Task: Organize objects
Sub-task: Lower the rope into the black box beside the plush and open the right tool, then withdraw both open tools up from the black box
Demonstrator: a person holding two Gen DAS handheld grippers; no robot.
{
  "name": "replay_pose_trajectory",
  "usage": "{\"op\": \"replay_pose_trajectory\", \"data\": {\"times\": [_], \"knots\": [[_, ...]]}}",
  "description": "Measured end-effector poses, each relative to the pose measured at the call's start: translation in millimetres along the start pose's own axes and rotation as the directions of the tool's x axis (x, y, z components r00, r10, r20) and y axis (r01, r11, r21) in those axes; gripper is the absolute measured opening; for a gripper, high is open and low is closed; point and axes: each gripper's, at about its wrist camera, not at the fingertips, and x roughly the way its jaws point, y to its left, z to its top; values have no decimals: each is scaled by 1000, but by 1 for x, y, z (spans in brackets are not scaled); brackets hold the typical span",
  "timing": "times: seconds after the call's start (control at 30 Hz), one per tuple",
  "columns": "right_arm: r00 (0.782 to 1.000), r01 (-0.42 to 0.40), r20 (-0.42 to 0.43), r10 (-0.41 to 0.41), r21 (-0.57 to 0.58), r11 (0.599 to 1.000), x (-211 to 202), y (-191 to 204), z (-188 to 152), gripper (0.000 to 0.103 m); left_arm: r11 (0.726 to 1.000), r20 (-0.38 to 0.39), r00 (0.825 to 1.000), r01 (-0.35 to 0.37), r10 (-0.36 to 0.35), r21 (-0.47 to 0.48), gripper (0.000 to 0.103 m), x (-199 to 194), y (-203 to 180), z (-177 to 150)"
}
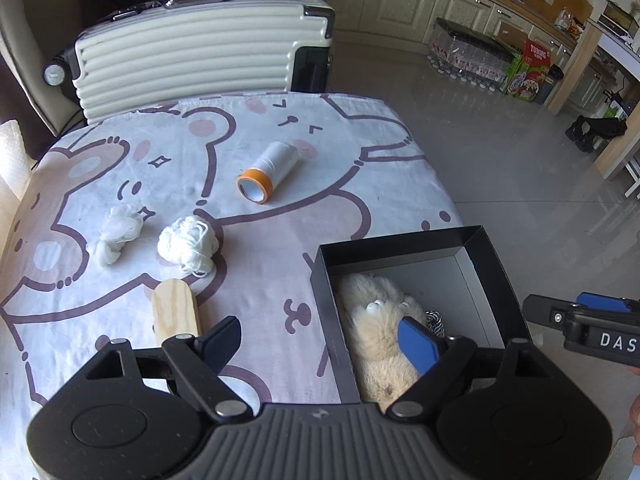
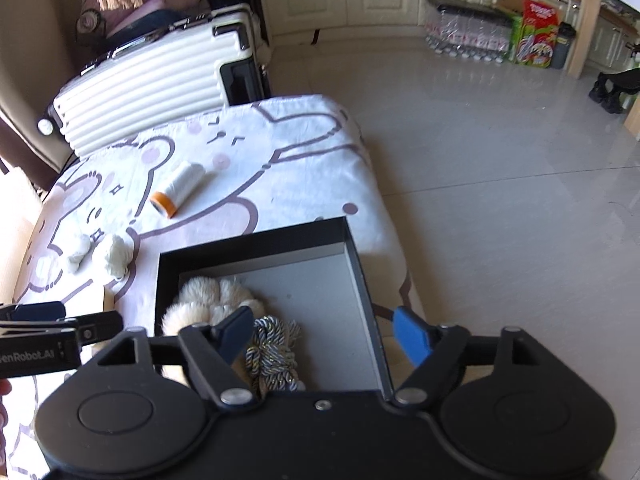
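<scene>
Black card forms the open box (image 1: pixel 404 242) at the near right corner of the table (image 1: pixel 248 300), which is draped in a white cloth printed with cartoon bears. Inside the box, against its left wall, lies a cream plush toy (image 1: pixel 376 320), and just right of the toy a bundle of twisted black-and-white cord (image 2: pixel 272 354). The rest of the box's grey floor is bare.

Left of the box, on the cloth, sit a loose ball of white yarn (image 1: pixel 188 246) and, further left, a knotted white cloth scrap (image 1: pixel 118 234), the two near each other but apart. A rounded wooden block (image 1: pixel 176 312) lies nearer the camera than the yarn, just left of the box. Beyond the box, toward the middle of the table, a white thread spool with an orange end (image 1: pixel 268 170) lies on its side.

The left tongs (image 1: pixel 320 340) stand wide open, straddling the box's left wall with nothing gripped. The right tongs (image 2: pixel 324 332) also gape open and empty above the box, one fingertip (image 2: pixel 236 330) over the plush toy and the other outside the right wall.

A ribbed cream suitcase (image 1: pixel 188 60) stands past the far edge of the table.
</scene>
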Motion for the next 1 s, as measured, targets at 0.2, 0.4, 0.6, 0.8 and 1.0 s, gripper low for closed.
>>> {"op": "replay_pose_trajectory", "data": {"times": [0.2, 0.4, 0.6, 0.8, 1.0], "knots": [[999, 33, 42, -33, 1, 999, -17, -1, -3, 87, 1000, 26, 1000, -17, 17, -12, 91, -15, 5, -4], [995, 42, 91, -41, -11, 999, -38, 3, -10, 97, 1000, 57, 998, -29, 29, 3, 98, -31, 5, -9], [992, 54, 115, -53, -11, 998, -56, 5, -18, 100, 999, 66, 997, -46, 45, 14, 101, -42, 5, -17], [987, 85, 134, -87, 18, 996, -66, 4, -23, 100, 998, 71, 996, -61, 59, 23, 103, -51, 6, -26], [988, 92, 126, -91, -3, 996, -69, 8, -25, 100, 997, 77, 995, -71, 69, 17, 103, -58, 9, -32]]}}
